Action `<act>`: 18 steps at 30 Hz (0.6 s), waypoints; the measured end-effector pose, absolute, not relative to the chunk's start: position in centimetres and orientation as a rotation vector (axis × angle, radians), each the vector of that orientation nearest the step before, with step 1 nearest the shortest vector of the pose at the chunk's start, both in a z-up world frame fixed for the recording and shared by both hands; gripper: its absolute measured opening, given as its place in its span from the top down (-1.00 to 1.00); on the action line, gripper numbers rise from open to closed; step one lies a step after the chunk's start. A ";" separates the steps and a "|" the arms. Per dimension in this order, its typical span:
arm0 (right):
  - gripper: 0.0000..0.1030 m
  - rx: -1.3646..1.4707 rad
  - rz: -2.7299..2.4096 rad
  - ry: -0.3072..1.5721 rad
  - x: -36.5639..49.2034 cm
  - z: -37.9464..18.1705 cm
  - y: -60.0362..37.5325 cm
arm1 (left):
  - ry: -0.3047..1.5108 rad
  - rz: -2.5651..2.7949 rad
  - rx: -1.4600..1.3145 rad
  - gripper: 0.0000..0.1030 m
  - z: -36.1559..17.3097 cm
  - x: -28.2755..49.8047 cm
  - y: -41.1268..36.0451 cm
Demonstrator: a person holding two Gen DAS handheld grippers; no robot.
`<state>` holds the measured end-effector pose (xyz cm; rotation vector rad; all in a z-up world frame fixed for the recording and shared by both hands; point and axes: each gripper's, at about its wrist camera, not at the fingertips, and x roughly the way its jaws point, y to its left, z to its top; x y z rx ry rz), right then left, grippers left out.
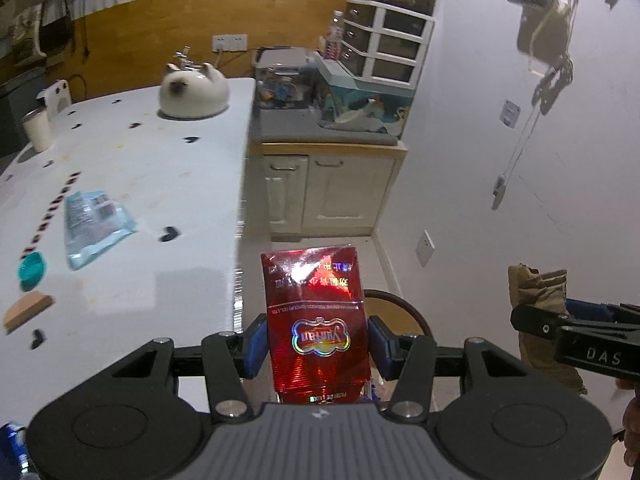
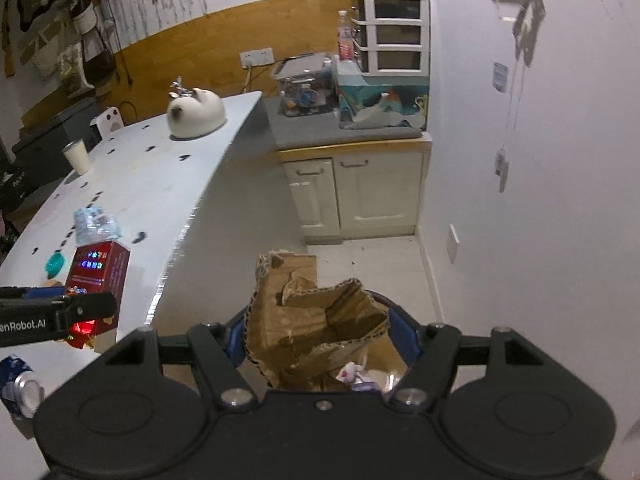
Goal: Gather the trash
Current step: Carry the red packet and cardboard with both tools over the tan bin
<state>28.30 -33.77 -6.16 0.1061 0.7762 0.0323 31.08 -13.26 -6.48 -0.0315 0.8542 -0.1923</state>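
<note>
My left gripper (image 1: 318, 346) is shut on a shiny red cigarette pack (image 1: 318, 312), its blue pads pressing both sides, just past the white table's (image 1: 140, 168) right edge. My right gripper (image 2: 320, 336) is shut on a torn piece of brown cardboard (image 2: 312, 320). Below it is a dark round bin rim (image 2: 386, 300), with crumpled trash (image 2: 354, 372) inside. In the left wrist view the right gripper (image 1: 528, 320) and its cardboard (image 1: 538, 288) show at the right. The left gripper (image 2: 96, 312) with the red pack (image 2: 100, 272) shows at the left of the right wrist view.
On the table lie a blue plastic wrapper (image 1: 96, 224), a teal cap (image 1: 31, 270), a brown wedge (image 1: 28, 308), a blue can (image 2: 20, 384), a white cup (image 1: 36, 128) and a white cat-shaped pot (image 1: 194, 94). A cream cabinet (image 1: 328, 196) stands ahead and a white wall (image 1: 520, 160) on the right.
</note>
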 end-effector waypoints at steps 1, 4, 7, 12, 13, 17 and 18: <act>-0.37 0.107 0.030 0.780 28.6 -6.4 -34.4 | 0.859 -0.196 -0.028 -0.02 -6.8 31.5 -13.9; -0.37 0.113 0.018 0.793 29.4 -7.1 -36.4 | 0.879 -0.208 -0.021 -0.02 -7.5 32.8 -15.7; -0.37 0.122 0.003 0.811 30.3 -8.0 -38.2 | 0.900 -0.225 -0.009 -0.02 -8.3 33.9 -17.2; -0.37 0.143 -0.025 0.843 31.4 -9.6 -40.5 | 0.938 -0.253 0.009 -0.02 -9.9 35.8 -19.2; -0.37 0.146 -0.031 0.850 31.7 -9.9 -40.8 | 0.948 -0.261 0.013 -0.02 -10.3 36.3 -19.6; -0.37 0.163 -0.056 0.879 32.8 -11.4 -42.1 | 0.980 -0.292 0.027 -0.02 -11.7 37.9 -20.8; -0.37 0.166 -0.062 0.887 33.2 -11.7 -42.3 | 0.987 -0.300 0.032 -0.02 -12.1 38.2 -21.1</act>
